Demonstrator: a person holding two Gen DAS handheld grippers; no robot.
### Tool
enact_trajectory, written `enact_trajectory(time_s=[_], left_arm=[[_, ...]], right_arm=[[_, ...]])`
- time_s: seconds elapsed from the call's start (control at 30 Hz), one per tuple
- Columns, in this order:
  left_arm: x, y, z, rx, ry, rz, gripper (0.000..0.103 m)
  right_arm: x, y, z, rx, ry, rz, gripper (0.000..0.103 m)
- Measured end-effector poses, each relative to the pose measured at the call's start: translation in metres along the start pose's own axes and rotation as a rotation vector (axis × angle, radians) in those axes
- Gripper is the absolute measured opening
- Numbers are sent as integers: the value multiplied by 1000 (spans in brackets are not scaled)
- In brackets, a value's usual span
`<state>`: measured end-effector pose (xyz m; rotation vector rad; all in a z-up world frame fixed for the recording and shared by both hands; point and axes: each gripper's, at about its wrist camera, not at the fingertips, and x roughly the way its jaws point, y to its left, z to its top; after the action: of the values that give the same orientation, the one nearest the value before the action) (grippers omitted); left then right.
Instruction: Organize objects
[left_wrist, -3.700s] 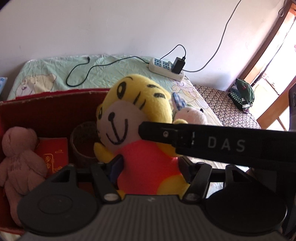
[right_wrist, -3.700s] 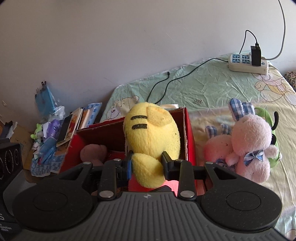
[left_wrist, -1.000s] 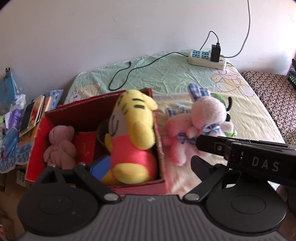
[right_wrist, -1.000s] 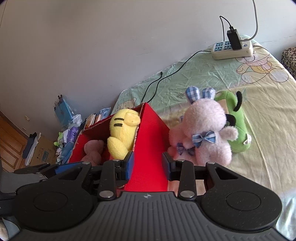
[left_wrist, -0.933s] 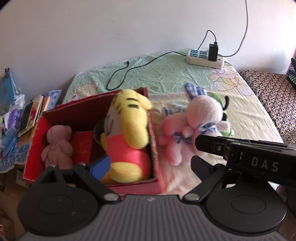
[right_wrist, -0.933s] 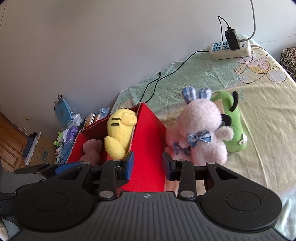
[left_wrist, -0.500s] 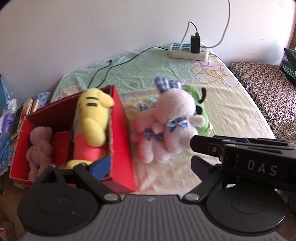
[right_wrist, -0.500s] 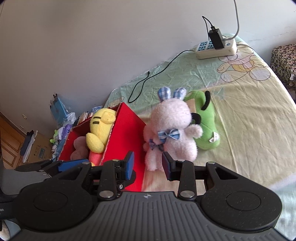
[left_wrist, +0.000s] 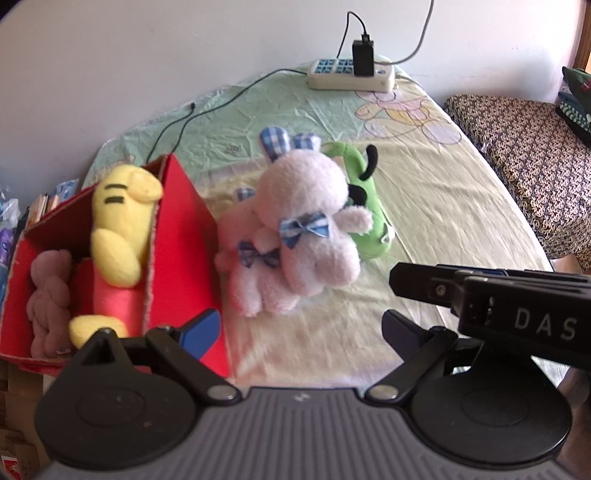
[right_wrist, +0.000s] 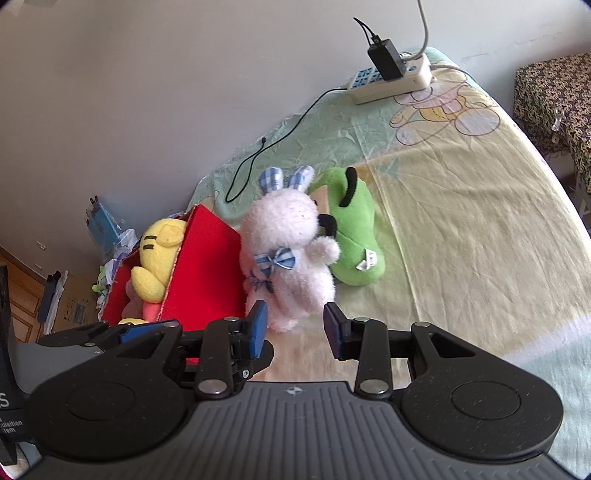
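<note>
The pink rabbit (right_wrist: 288, 251) was seen upright just beside the red box (right_wrist: 199, 273), directly ahead of the spread, empty right gripper (right_wrist: 295, 328); the left gripper (left_wrist: 299, 328) was likewise spread and empty.

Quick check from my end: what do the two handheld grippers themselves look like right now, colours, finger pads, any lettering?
Both are black with a grey ribbed body and two round black discs. The right gripper has black linkage arms with silver pivot pins and blue finger pads. The left gripper shows one blue pad; its other fingertip looks dark. The right gripper's black side, seen from the left wrist, carries white "DAS" lettering.
</note>
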<state>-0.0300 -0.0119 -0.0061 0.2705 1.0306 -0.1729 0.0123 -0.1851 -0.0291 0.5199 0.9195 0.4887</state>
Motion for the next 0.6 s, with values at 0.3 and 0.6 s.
enact_trajectory(time_s=[0.3,0.6], left_arm=[[16,-12,-12,-5,11,-35,95],[35,-14,-24,11,-25,-109,95]], right_arm=[[5,-27,-9,57,33,-11,38],[17,-43,-11,99,34,-29,38]])
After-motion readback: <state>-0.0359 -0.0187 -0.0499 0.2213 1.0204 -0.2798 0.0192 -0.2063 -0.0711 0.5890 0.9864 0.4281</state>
